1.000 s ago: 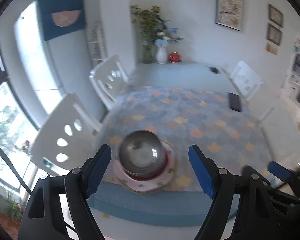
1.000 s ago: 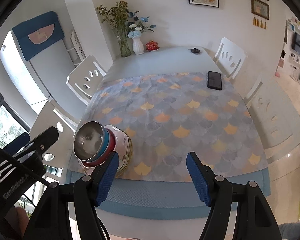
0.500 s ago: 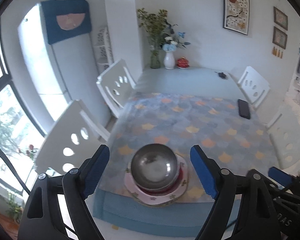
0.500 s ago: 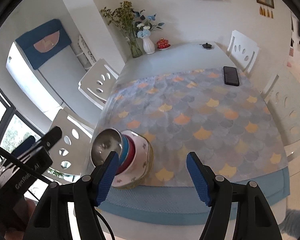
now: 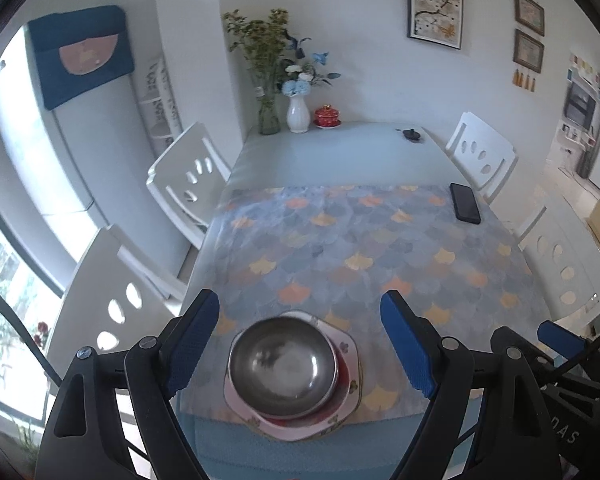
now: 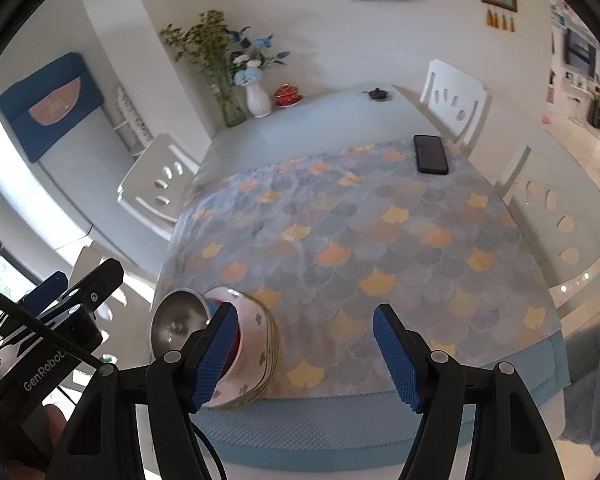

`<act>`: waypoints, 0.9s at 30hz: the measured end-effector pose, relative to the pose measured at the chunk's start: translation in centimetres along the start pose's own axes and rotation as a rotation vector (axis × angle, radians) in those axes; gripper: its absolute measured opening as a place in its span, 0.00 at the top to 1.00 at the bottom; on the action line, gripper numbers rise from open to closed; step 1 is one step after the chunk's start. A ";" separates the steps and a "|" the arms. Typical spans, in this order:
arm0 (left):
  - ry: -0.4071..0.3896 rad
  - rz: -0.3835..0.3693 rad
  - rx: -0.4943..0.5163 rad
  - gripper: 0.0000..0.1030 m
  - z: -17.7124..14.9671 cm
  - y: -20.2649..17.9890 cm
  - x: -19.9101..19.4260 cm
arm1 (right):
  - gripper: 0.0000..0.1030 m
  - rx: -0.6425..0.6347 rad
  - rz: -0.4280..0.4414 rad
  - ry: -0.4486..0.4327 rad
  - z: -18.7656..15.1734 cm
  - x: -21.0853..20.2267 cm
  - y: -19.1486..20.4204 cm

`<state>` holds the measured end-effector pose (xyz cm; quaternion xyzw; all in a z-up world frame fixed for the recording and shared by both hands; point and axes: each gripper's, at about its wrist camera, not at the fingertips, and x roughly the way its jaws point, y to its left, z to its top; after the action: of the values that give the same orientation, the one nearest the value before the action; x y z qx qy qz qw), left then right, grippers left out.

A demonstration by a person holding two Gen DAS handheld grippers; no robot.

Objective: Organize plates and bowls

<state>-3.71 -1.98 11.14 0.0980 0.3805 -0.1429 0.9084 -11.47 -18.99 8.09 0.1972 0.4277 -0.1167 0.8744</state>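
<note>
Left claw (image 5: 300, 344) wide open, empty, above the steel bowl (image 5: 282, 366). Bowl tops a stack on floral plates (image 5: 350, 376) at the worktop (image 5: 340, 152) near-left edge. Right claw (image 6: 305, 354) wide open, empty; its left finger (image 6: 214, 356) hides part of the stack. Bowls underneath barely visible: red, blue rims.

A steel bowl (image 5: 282, 366), shiny and empty, sits upright on top of a stack, just ahead of and below the left tool (image 5: 300, 346), centred between its spread blue pads. It nests in a blue bowl (image 6: 211, 305) and a red bowl (image 5: 342, 368), of which only the rims show. These rest in a pink-rimmed floral plate (image 5: 350, 376) with angled sides; thin yellowish edges of more plates (image 6: 275, 346) show beneath it. From the right tool (image 6: 304, 356), the stack lies to the left, partly behind its left pad, at the near edge of the table (image 5: 340, 152).
</note>
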 end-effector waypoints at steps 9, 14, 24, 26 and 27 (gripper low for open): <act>-0.036 -0.038 0.041 0.21 3.3 1.4 2.1 | 0.34 0.028 -0.075 -0.056 2.1 1.5 0.6; -0.028 -0.070 0.031 0.21 4.1 2.3 3.2 | 0.34 0.040 -0.094 -0.058 2.6 2.6 1.2; -0.029 -0.071 0.058 0.21 5.6 3.4 5.8 | 0.34 -0.011 -0.107 -0.034 4.2 5.9 3.8; -0.024 -0.067 0.051 0.21 5.8 3.7 6.3 | 0.34 -0.024 -0.114 -0.021 4.5 6.8 4.1; -0.018 -0.072 0.045 0.21 5.9 3.8 6.6 | 0.34 -0.025 -0.109 -0.004 4.7 7.4 4.3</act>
<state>5.93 -1.31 10.74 0.1035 0.3722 -0.1848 0.9037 -2.08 -17.49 5.89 0.1623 0.4376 -0.1592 0.8699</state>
